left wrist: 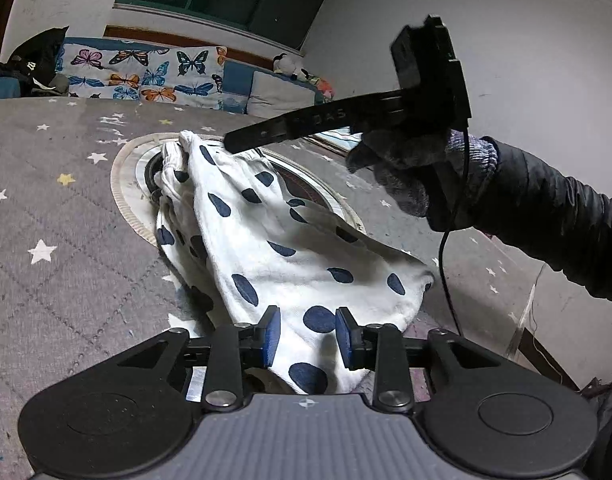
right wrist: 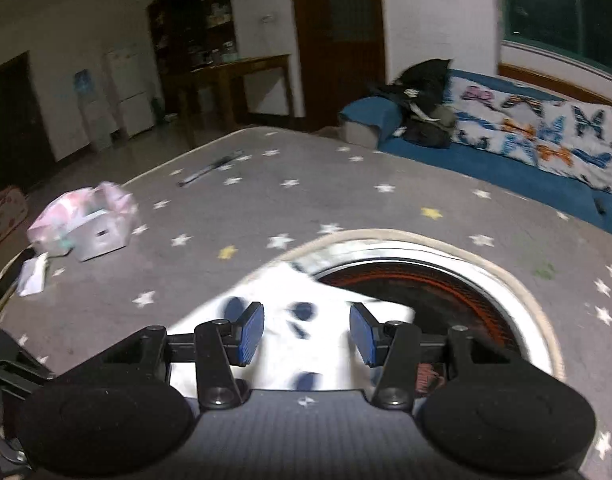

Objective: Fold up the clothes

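My left gripper (left wrist: 307, 336) hovers with fingers spread over the near end of the white polka-dot garment (left wrist: 274, 248), which lies crumpled on the star-patterned grey cover (left wrist: 66, 240), my right gripper (right wrist: 306, 334) likewise unclenched above its far end.

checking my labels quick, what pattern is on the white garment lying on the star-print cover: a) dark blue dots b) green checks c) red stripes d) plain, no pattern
a: the white garment lying on the grey star-print cover carries scattered dark blue dots, seen between the open left gripper fingers and, blurred, ahead of the open right gripper.
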`<state>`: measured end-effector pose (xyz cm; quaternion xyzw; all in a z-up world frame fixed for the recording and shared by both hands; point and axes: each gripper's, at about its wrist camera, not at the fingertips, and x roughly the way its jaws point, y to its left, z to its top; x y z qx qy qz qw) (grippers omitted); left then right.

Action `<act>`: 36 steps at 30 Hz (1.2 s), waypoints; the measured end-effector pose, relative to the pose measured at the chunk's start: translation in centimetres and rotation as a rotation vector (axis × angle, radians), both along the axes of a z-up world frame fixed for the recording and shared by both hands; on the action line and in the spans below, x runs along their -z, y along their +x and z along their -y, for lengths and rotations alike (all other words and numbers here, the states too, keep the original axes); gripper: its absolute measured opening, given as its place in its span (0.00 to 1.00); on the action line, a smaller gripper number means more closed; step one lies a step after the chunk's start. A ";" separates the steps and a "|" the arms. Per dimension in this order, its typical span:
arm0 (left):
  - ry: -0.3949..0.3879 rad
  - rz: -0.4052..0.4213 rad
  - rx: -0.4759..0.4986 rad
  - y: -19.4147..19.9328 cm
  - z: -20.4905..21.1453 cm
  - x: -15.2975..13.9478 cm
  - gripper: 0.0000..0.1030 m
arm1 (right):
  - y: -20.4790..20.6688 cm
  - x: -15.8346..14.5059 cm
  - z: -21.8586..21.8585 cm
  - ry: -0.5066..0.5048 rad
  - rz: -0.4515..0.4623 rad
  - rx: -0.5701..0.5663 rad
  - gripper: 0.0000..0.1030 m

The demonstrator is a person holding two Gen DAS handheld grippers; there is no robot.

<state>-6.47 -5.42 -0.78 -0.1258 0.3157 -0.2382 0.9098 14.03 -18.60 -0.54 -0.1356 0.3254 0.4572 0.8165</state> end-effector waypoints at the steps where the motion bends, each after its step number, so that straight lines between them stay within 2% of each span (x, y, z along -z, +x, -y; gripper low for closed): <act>1: -0.002 0.000 0.000 0.0 0.0 0.0 0.32 | -0.3 0.0 -0.6 -0.008 0.004 -0.014 0.47; 10: -0.023 -0.004 -0.001 -0.5 -0.1 0.7 0.32 | -0.4 1.5 -4.4 -0.076 0.013 -0.045 0.48; 14: -0.023 0.000 -0.003 -0.6 0.0 0.6 0.35 | -0.1 0.8 -3.9 -0.053 -0.001 -0.039 0.48; 18: -0.017 0.007 -0.004 -0.8 0.0 0.2 0.35 | -0.2 -0.8 -1.8 -0.011 -0.024 -0.033 0.48; 24: -0.005 0.035 -0.033 -1.2 0.0 -0.9 0.41 | -1.8 -2.1 2.1 -0.002 -0.020 -0.030 0.48; 27: 0.005 0.049 -0.049 -1.2 0.3 -1.6 0.47 | -2.7 -1.6 4.7 0.007 -0.032 0.000 0.48; 30: 0.018 0.057 -0.060 -1.0 0.8 -2.2 0.49 | -3.2 -0.8 7.0 0.019 -0.062 0.042 0.47; 36: 0.023 0.050 -0.108 1.1 1.5 -3.1 0.49 | -3.4 0.8 9.8 0.057 -0.115 0.103 0.40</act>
